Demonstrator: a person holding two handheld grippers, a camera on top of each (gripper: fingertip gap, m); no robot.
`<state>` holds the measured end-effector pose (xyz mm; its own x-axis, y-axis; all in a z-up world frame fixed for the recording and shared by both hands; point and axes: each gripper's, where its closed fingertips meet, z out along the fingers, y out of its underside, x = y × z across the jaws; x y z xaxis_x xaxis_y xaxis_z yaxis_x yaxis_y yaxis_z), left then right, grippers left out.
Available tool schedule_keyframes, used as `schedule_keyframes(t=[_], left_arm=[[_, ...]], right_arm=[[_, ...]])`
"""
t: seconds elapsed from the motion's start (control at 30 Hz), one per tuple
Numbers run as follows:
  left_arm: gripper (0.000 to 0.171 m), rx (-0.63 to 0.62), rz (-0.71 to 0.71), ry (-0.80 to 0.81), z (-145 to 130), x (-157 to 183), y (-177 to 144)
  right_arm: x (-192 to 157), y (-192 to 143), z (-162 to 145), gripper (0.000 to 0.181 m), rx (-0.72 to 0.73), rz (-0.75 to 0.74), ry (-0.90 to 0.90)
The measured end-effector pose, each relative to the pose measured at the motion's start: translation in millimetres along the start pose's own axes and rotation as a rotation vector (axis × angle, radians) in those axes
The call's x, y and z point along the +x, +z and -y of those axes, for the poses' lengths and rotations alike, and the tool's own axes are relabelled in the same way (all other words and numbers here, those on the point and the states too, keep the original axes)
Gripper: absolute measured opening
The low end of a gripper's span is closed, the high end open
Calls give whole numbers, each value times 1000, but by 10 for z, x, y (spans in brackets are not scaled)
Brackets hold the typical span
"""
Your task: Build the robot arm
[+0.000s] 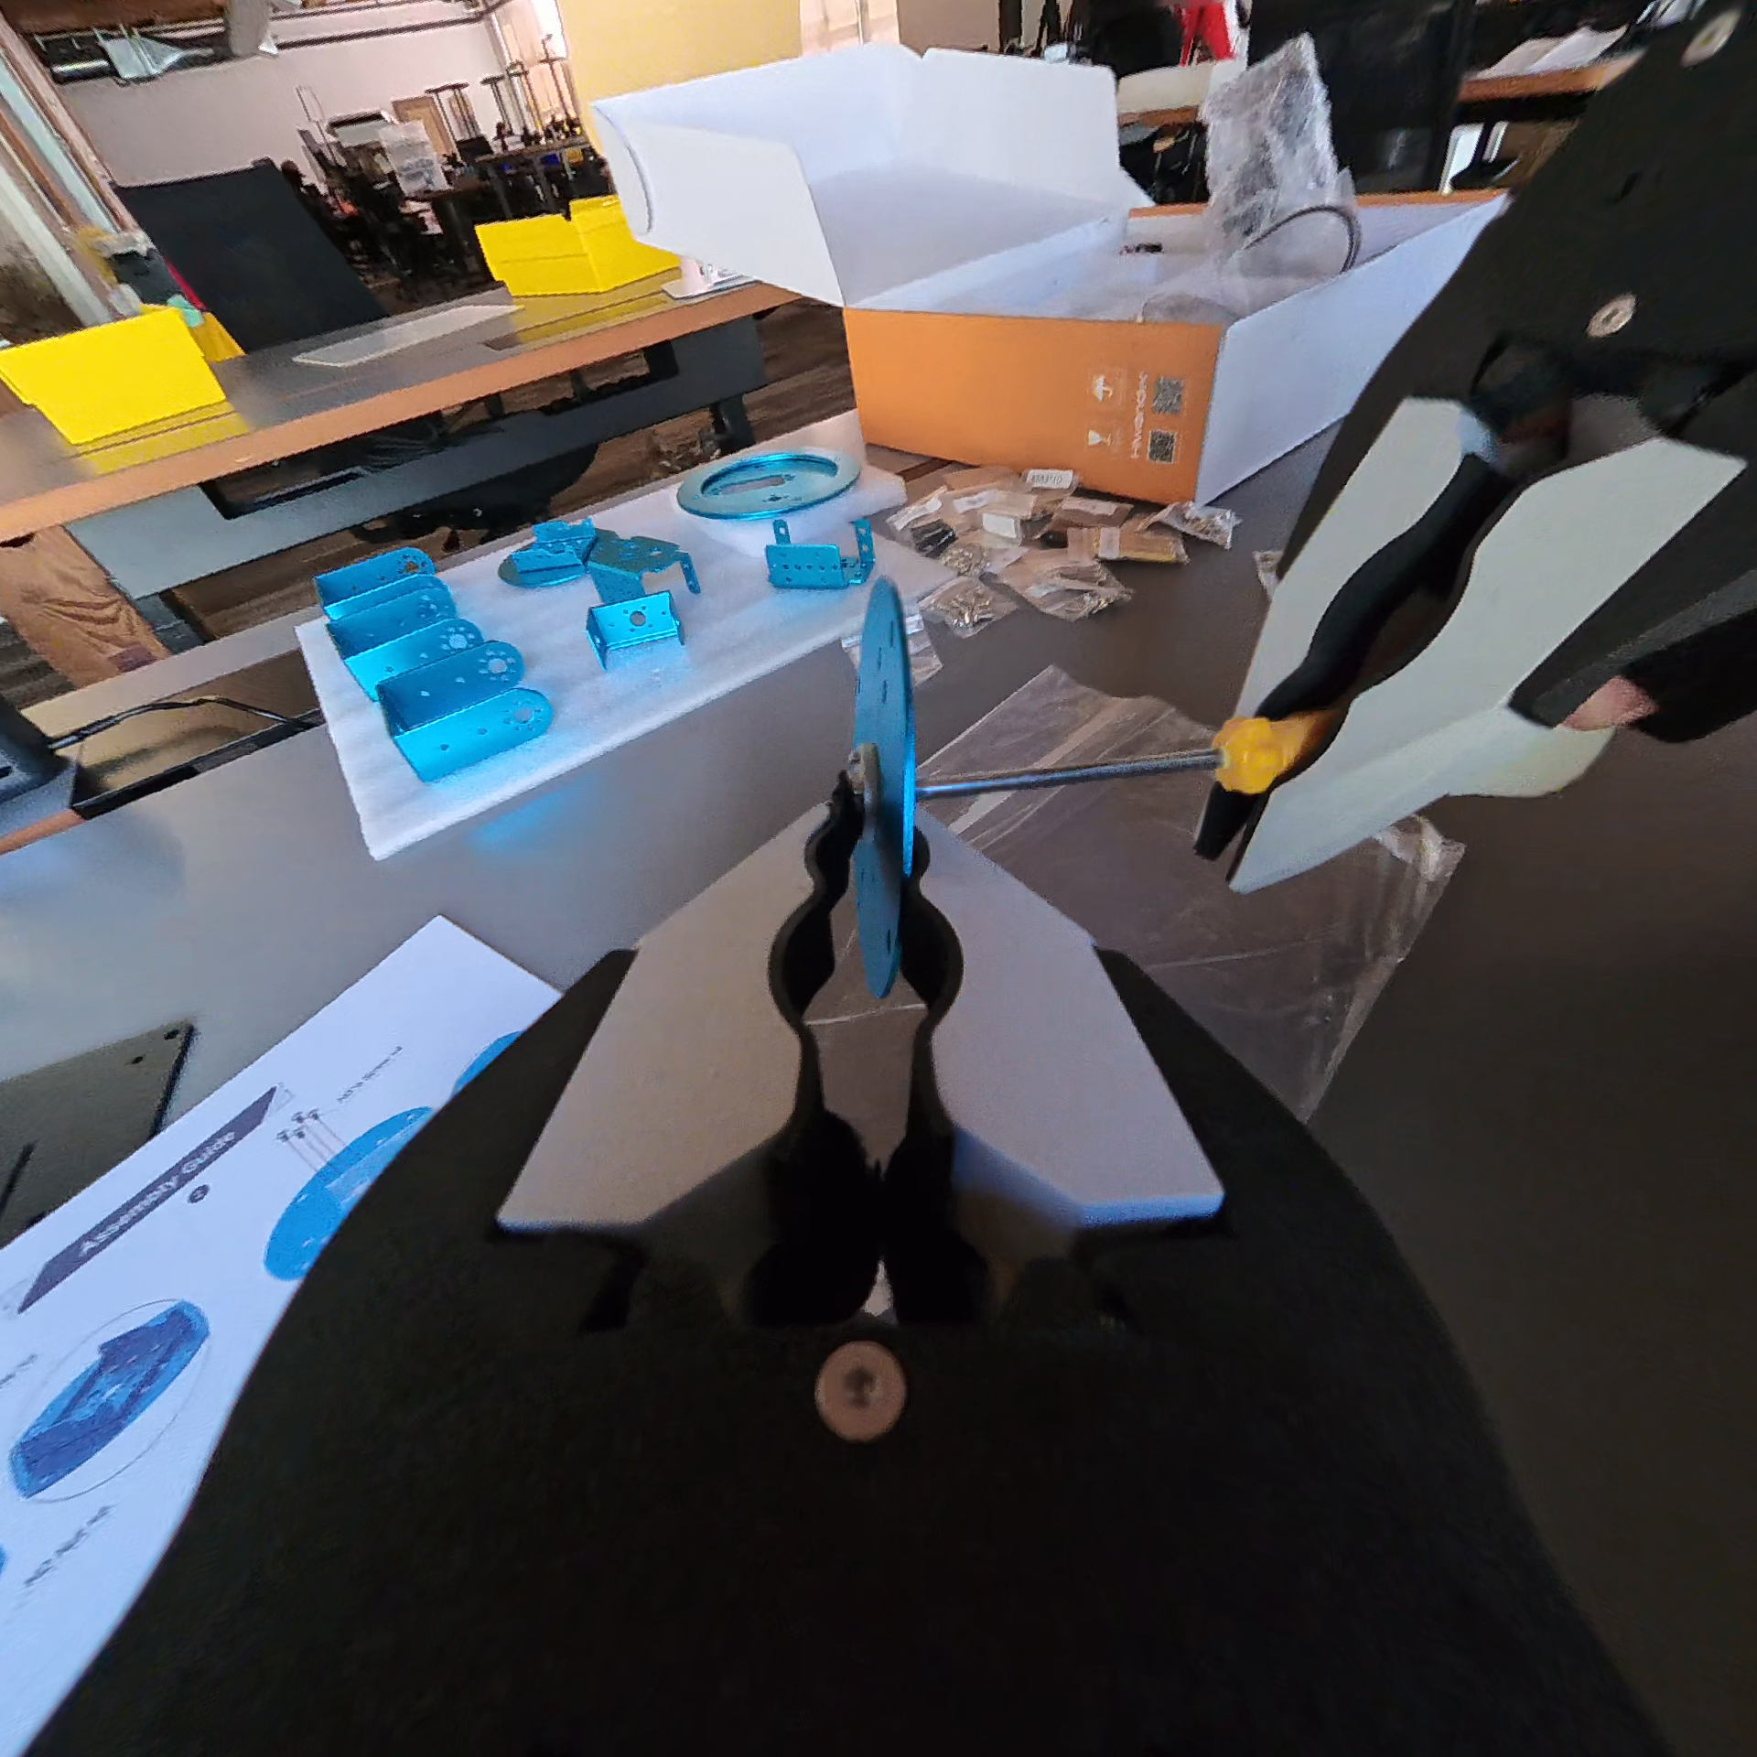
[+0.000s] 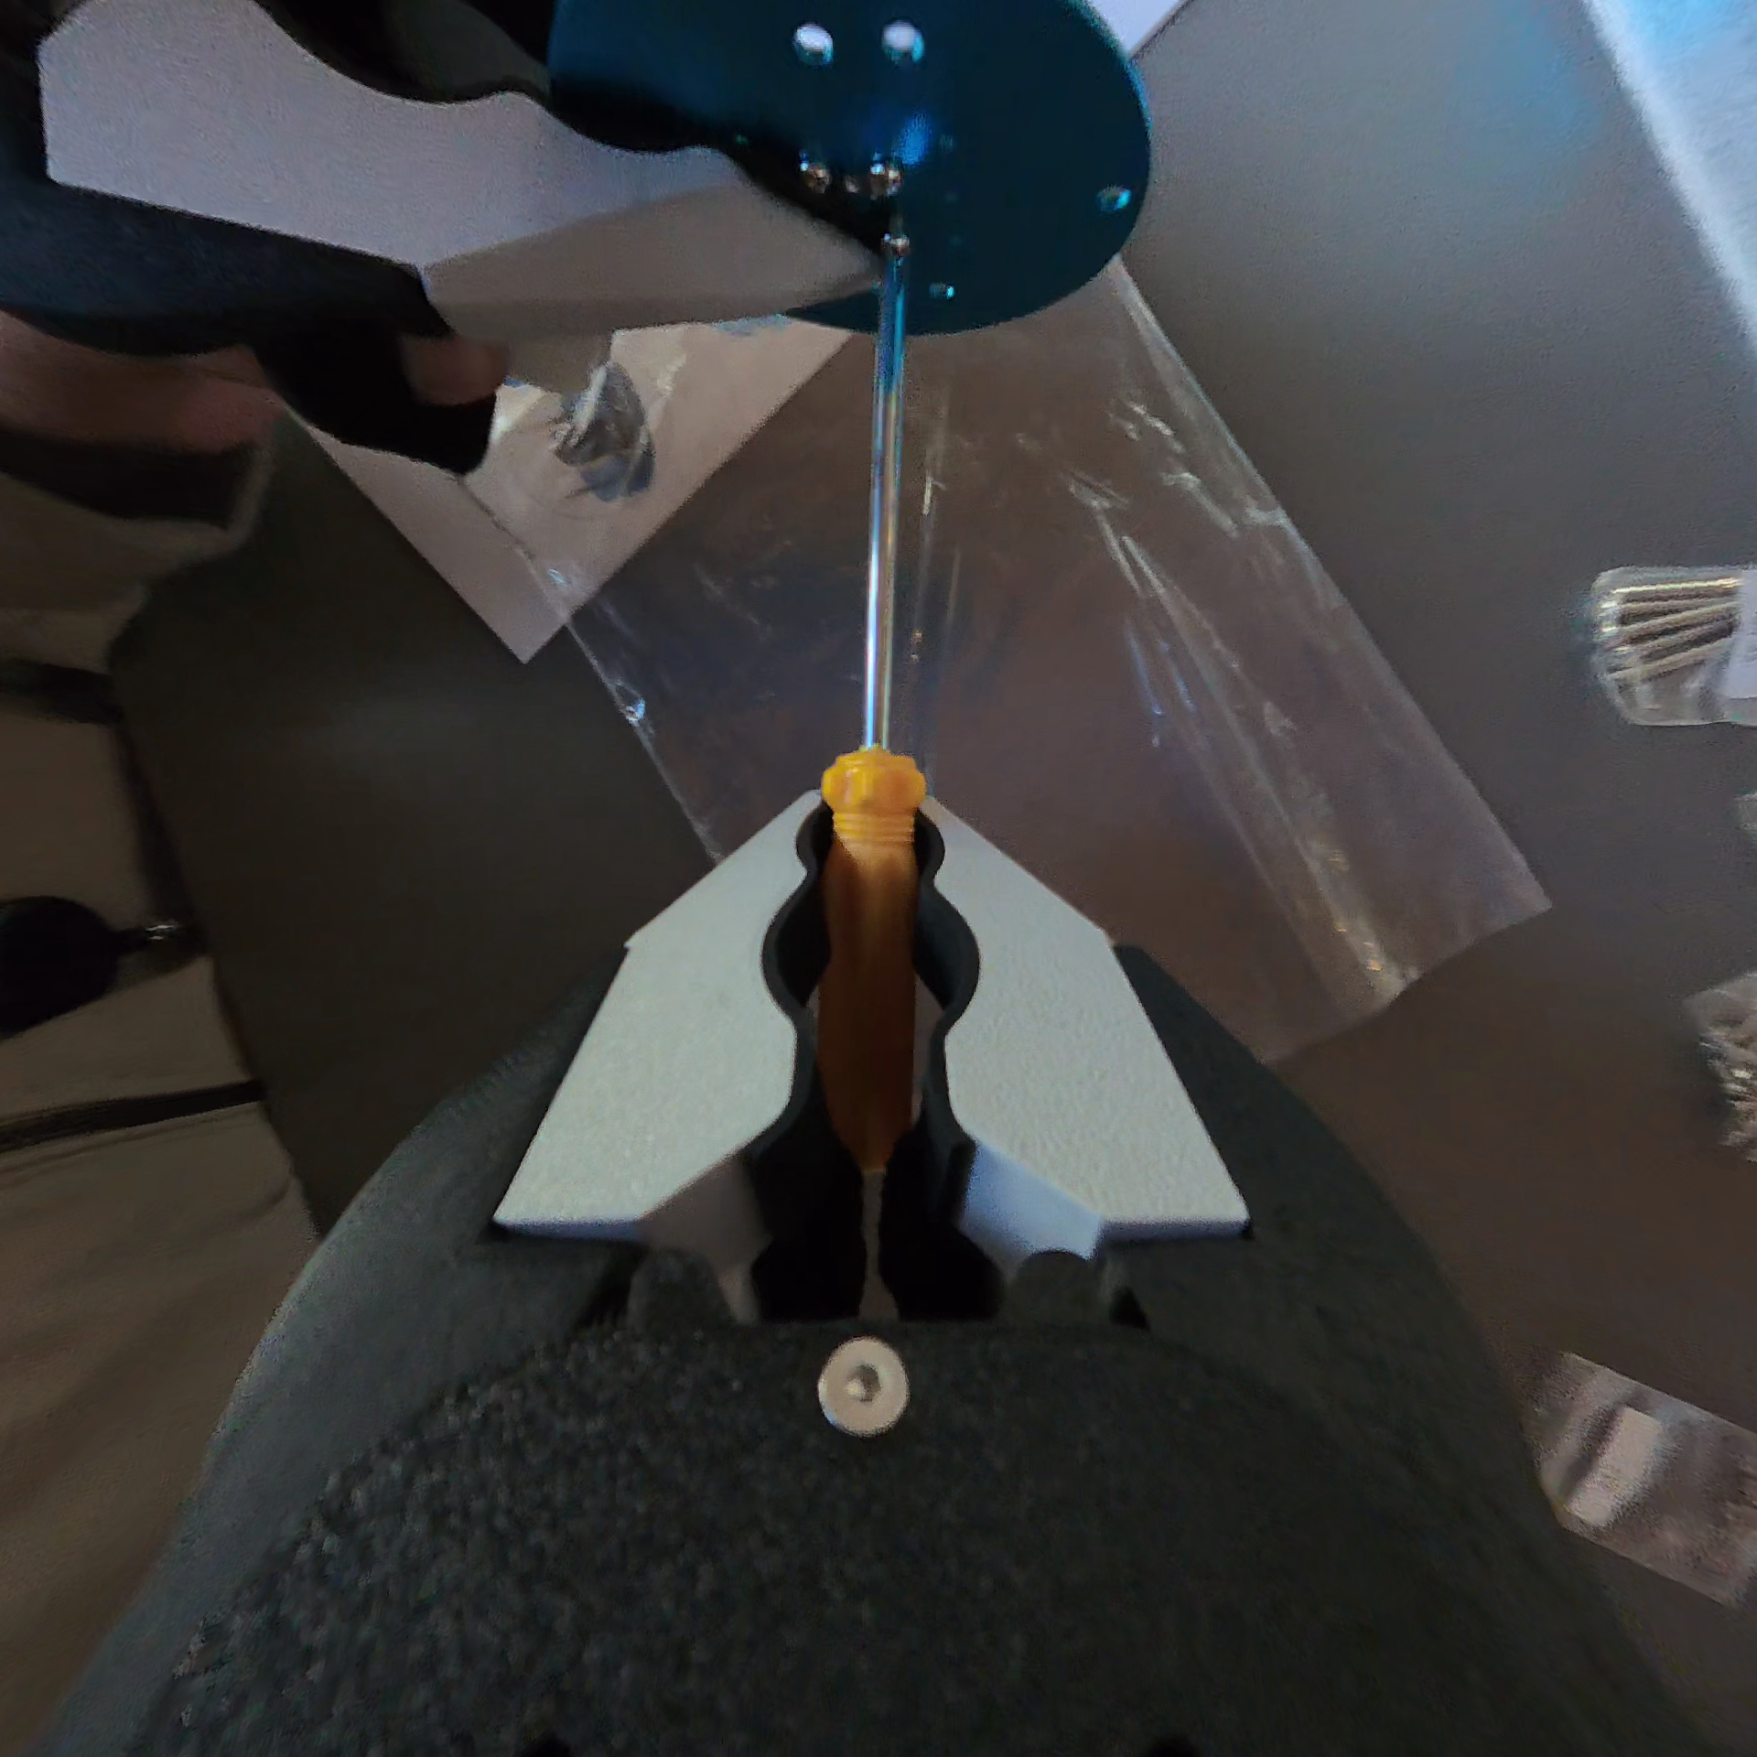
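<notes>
— Disc [image 1: 880, 789], blue, stands edge-up, clamped in the left gripper [image 1: 870, 860] above the table [image 1: 1569, 1046]. Why?

— So its face meets the screwdriver [image 2: 870, 960] gripped by the right gripper [image 2: 872, 837], tip on a screw [image 2: 894, 244].

Bare dark table [image 1: 1569, 1188] lies open rightward; foam sheet [image 1: 608, 704] with blue brackets [image 1: 428, 656] crowds the left.

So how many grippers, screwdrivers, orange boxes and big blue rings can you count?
Hand-held grippers: 2, the left hand-held gripper shut on a blue disc and the right hand-held gripper shut on the screwdriver
Screwdrivers: 1
Orange and white box: 1
Blue ring: 1
Total: 5
</notes>
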<state>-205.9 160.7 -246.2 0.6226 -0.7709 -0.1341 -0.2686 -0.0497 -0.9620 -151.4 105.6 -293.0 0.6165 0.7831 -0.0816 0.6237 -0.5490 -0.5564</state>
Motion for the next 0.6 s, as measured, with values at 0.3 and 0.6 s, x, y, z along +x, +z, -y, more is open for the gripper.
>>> schedule_keyframes(t=[0.3, 0.6], left_arm=[[7, -18, -44, -114, -50, -35, 16], [7, -176, -13, -222, -301, -92, 153]], right_arm=[[150, 1, 31, 12, -14, -214, -150], [469, 24, 71, 11, -138, -624, -495]])
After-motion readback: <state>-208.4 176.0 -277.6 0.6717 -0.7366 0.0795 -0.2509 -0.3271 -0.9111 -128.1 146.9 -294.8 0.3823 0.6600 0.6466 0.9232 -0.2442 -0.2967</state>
